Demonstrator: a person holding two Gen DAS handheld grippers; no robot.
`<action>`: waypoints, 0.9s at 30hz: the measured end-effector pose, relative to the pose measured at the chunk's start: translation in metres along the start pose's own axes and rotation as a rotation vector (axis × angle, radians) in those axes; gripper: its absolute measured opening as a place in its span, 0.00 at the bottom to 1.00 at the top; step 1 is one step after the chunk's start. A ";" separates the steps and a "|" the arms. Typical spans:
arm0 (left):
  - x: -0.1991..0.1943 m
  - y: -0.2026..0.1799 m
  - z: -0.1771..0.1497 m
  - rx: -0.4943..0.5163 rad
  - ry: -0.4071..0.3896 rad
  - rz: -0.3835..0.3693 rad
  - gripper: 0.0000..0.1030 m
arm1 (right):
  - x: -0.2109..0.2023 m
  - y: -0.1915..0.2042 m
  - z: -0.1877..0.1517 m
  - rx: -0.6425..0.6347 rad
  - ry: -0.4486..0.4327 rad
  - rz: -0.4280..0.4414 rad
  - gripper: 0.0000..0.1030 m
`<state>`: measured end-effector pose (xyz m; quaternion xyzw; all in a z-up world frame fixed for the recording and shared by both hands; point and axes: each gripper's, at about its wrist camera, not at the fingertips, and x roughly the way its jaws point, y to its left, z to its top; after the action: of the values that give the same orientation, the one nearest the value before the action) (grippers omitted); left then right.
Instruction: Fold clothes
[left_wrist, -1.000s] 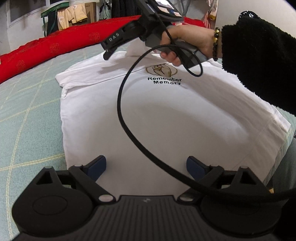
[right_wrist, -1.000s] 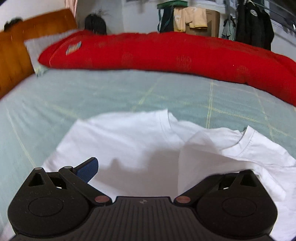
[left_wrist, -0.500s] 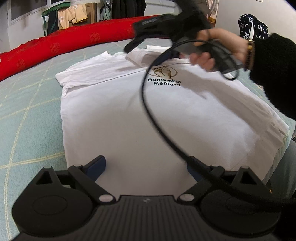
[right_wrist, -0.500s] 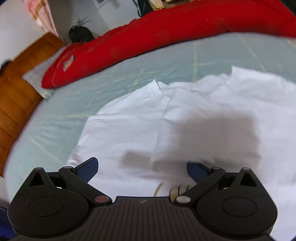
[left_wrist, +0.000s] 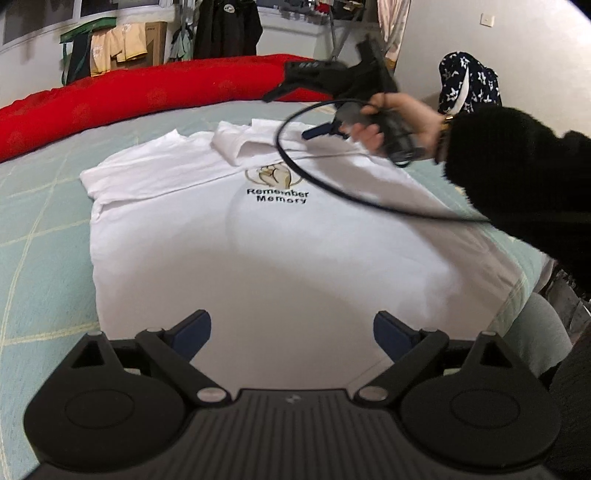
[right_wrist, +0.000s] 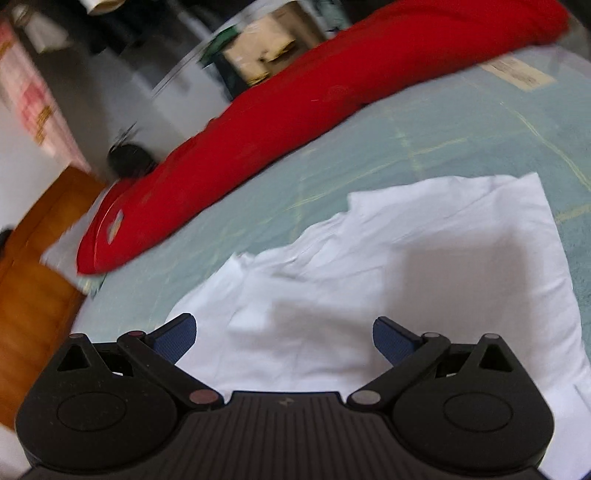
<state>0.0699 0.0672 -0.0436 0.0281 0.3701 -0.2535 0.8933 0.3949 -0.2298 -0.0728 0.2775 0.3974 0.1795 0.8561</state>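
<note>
Shirt: a white T-shirt (left_wrist: 288, 254) lies flat across the middle of the left wrist frame, on the bed; its far sleeve area is folded inward near the collar.
Print: "Remember Memory" under a gold emblem (left_wrist: 274, 175), just above the frame's centre.
Shirt in right wrist view: the white cloth (right_wrist: 424, 291) fills the lower right; the picture is blurred.
Left gripper (left_wrist: 291, 334): at the bottom centre, fingers spread wide, nothing between them, the shirt's hem area behind.
Right gripper (right_wrist: 284, 338): at the bottom centre of its own view, fingers apart and empty, above the shirt.
Hand (left_wrist: 397, 120): upper right of the left wrist frame, holding the right gripper's handle above the shirt's collar end; black sleeve (left_wrist: 517, 173) behind it.
Cable (left_wrist: 295, 162): a black loop hanging over the print.
Bed sheet (left_wrist: 44, 236): pale green with light lines, around the shirt.
Red quilt (left_wrist: 140, 92): a long roll along the top of the frame, beyond the shirt.
</note>
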 end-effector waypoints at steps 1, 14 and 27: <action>0.000 -0.001 0.001 0.002 -0.002 0.001 0.92 | 0.008 -0.005 0.002 0.034 0.007 0.001 1.00; -0.001 0.000 -0.003 -0.019 -0.012 0.001 0.92 | 0.068 0.056 -0.001 0.015 0.096 0.159 1.00; -0.004 0.004 -0.017 -0.049 -0.027 0.000 0.92 | 0.074 0.163 -0.015 -0.207 0.199 0.364 1.00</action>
<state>0.0588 0.0764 -0.0535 0.0029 0.3643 -0.2446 0.8986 0.4153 -0.0579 -0.0230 0.2363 0.4025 0.3974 0.7901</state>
